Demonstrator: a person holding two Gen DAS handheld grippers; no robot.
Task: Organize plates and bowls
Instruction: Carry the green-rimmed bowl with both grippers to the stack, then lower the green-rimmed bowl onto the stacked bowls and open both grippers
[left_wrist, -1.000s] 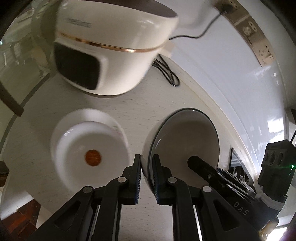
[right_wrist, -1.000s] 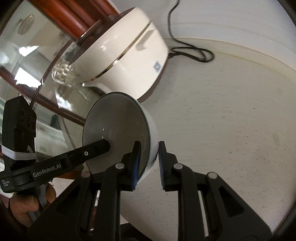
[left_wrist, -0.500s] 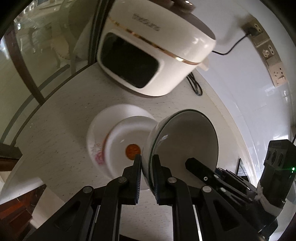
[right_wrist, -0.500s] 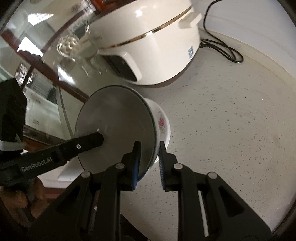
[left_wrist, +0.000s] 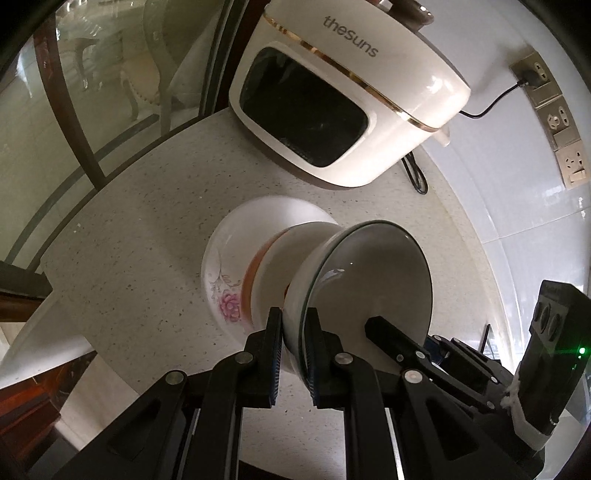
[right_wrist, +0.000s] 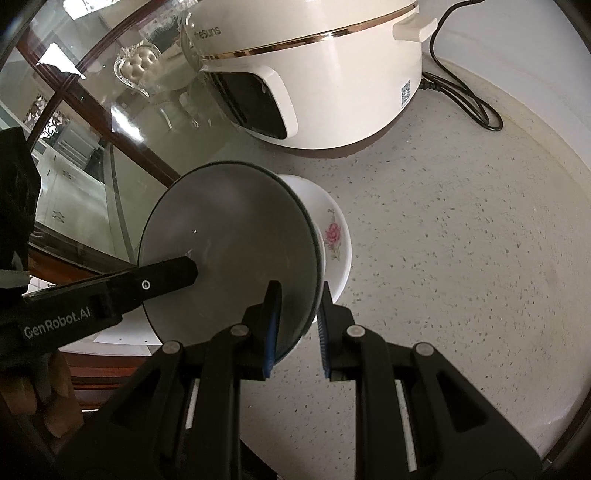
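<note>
Bowl (left_wrist: 373, 288) pinched on opposite rim edges by both my grippers, left gripper (left_wrist: 294, 354) and right gripper (right_wrist: 295, 328), each clamped tight. It hangs just over the flowered bowl (left_wrist: 236, 273) on the counter (right_wrist: 461, 258), so nesting means straight down.

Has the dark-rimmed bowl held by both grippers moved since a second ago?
Yes. In the left wrist view the dark-rimmed bowl stood beside the flowered bowl on the counter; now it sits over it, overlapping its rim, closer to nesting.
</note>
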